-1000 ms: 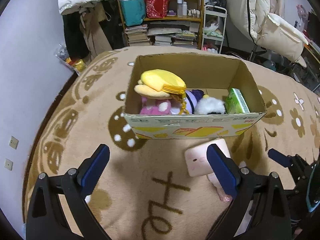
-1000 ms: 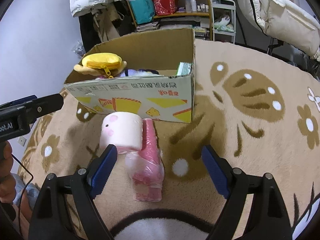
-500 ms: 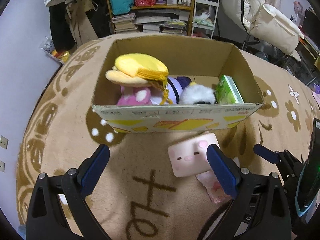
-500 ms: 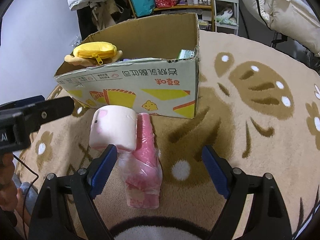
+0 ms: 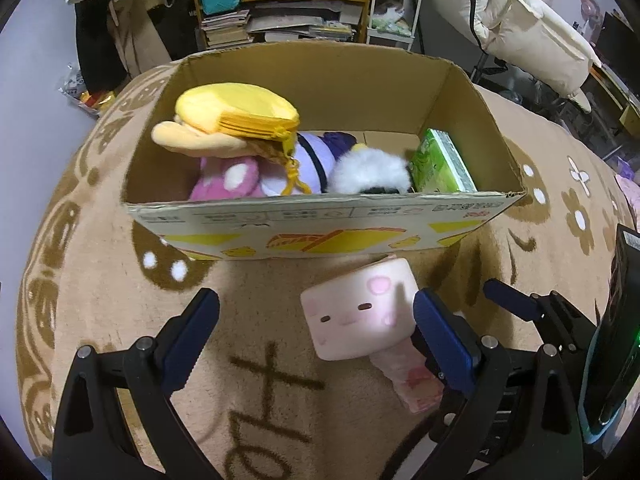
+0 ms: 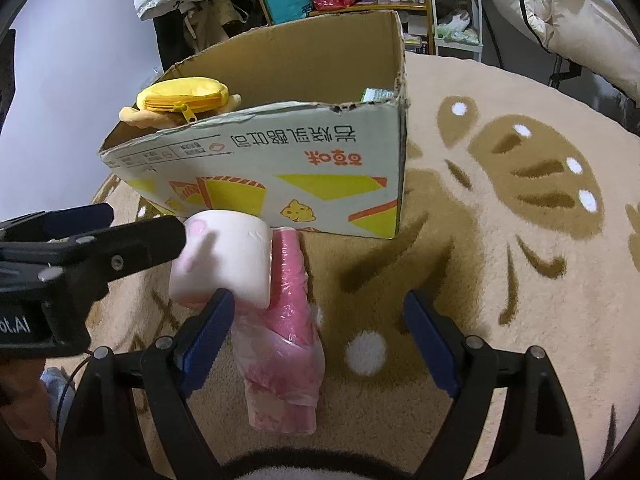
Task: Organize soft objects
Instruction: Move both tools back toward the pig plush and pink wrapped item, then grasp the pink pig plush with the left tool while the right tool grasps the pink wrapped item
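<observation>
A pink cube plush with a pig face [image 5: 358,316] [image 6: 224,258] lies on the rug in front of a cardboard box [image 5: 320,236] [image 6: 280,176]. A pink item wrapped in clear plastic [image 6: 286,332] [image 5: 408,376] lies beside it. The box holds a yellow pouch [image 5: 240,114] [image 6: 182,98], a pink spotted plush [image 5: 228,178], a white furry toy [image 5: 370,170] and a green pack [image 5: 440,166]. My left gripper [image 5: 316,338] is open, with its right finger beside the cube plush. My right gripper [image 6: 320,338] is open over the wrapped item.
The beige rug with brown patterns [image 6: 520,240] covers the floor. Behind the box stand a shelf with books and bags [image 5: 280,0], a white trolley [image 5: 396,12] and hanging coats [image 5: 120,20]. The left gripper body shows at the left of the right wrist view [image 6: 80,256].
Both grippers have moved forward and lower toward the cube plush and the wrapped item, which now look larger. Both grippers stay open. The objects have not moved.
</observation>
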A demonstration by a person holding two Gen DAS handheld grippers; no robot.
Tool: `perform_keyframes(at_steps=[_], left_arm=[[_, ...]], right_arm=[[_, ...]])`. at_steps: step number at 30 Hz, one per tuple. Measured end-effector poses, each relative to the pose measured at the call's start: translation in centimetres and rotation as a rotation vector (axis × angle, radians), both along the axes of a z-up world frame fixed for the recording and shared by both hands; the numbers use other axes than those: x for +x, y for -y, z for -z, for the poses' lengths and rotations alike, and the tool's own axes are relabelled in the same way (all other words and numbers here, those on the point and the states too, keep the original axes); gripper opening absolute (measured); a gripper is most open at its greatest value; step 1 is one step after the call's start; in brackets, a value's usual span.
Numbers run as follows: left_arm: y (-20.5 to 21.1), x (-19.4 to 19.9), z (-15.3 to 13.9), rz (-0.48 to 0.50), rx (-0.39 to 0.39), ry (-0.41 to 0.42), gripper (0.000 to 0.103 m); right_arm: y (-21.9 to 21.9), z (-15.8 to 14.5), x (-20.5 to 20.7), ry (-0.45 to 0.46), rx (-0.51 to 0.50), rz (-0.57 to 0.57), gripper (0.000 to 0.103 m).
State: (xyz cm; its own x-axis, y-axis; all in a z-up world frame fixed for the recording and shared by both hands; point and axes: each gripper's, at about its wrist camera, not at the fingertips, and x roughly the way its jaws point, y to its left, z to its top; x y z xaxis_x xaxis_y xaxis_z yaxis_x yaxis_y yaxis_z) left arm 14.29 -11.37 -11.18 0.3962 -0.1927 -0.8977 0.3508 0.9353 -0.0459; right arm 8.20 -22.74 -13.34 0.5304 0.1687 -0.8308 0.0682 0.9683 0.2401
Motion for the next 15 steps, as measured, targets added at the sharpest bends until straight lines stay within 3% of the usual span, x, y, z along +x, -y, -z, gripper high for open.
perform_keyframes(at_steps=[15], left_arm=[[1.0,1.0,3.0,-0.016,0.027,-0.120,0.097]], right_arm=[[-0.1,0.2,-0.6,-0.023,0.024,-0.006,0.091]])
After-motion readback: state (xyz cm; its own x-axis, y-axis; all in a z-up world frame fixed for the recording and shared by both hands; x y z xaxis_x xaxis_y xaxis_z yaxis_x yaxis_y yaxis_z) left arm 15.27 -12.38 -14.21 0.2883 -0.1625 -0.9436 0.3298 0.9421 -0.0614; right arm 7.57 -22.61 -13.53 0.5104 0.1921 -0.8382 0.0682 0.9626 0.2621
